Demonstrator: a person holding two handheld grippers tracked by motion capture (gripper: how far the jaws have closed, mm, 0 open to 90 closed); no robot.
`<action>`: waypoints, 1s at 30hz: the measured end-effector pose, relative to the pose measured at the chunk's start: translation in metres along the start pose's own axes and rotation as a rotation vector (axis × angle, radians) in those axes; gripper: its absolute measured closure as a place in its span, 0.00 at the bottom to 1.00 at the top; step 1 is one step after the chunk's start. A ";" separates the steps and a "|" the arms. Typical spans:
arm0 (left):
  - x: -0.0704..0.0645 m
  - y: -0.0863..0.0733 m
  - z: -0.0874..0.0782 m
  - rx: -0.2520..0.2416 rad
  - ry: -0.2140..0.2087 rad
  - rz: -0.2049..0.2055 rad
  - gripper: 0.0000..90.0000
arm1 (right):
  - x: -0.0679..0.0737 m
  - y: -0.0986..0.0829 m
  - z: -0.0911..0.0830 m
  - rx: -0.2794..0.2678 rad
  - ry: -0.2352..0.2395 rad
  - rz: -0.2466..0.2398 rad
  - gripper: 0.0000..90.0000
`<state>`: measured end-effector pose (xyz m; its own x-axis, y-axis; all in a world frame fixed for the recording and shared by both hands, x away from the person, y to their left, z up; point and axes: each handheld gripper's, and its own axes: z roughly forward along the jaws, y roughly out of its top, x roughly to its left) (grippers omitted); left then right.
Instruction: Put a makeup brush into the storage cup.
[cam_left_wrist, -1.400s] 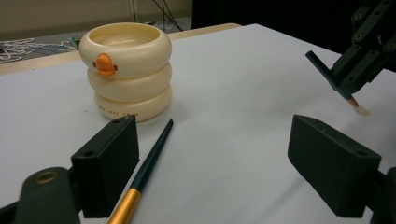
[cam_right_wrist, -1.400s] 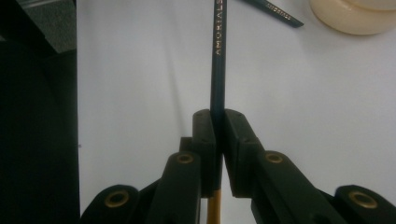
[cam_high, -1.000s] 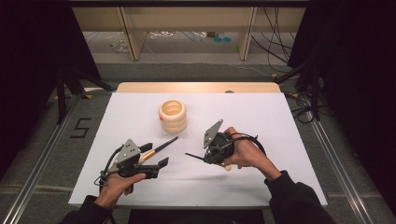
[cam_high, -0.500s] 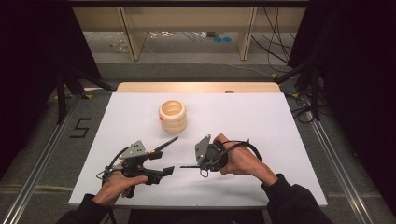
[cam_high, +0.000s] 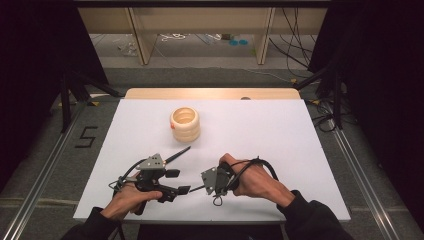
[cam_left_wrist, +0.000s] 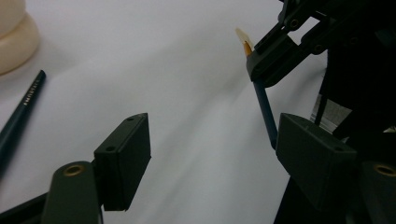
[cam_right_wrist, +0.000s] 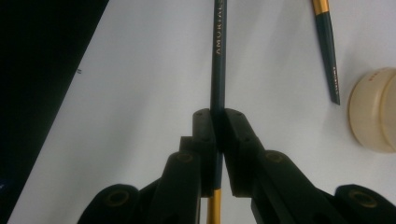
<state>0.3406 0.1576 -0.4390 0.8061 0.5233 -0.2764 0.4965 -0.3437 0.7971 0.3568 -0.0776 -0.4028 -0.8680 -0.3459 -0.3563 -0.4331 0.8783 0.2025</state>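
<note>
Right gripper (cam_right_wrist: 218, 116) is clamped on a dark green pencil (cam_right_wrist: 218, 60). The grip sits low on the shaft near the gold ferrule end, so most of the length runs forward of the jaws. In the high view that gripper (cam_high: 204, 188) sits near the table's front edge, pencil roughly level and aimed at the left gripper (cam_high: 176, 181).

Left gripper (cam_left_wrist: 212, 154) is wide open with nothing between the jaws. The held pencil's shaft (cam_left_wrist: 264, 109) passes just beside its right jaw.

A second pencil (cam_high: 177, 154) lies flat on the white table (cam_high: 280, 130), between the left gripper and the cream ribbed cup (cam_high: 185, 123). The cup stands upright, mouth open, well apart from both hands.

My read is that the pencil goes into the cup. To do it well:
- Keep the clamp tight, since a long overhang will swing if you turn the wrist fast.
- Tip the pencil vertical before you reach the cup, not over it.
- Come down centred in the mouth; the cup looks light and a rim hit could knock it over.
- Release only once the tip is inside.
- Hold the left gripper clear of the path.
</note>
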 end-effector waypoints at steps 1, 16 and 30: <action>-0.001 0.000 0.000 0.005 0.001 -0.010 0.30 | 0.001 0.001 0.000 0.010 -0.005 -0.009 0.93; -0.001 0.001 0.008 0.104 -0.090 -0.069 0.41 | 0.005 0.008 0.007 -0.017 -0.029 -0.121 0.93; -0.001 0.006 0.021 0.168 -0.165 -0.090 0.55 | 0.007 0.015 0.012 0.005 0.000 -0.182 0.93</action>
<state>0.3491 0.1391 -0.4453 0.7912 0.4279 -0.4369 0.6039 -0.4340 0.6686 0.3470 -0.0626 -0.4130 -0.7754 -0.4991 -0.3869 -0.5817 0.8029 0.1300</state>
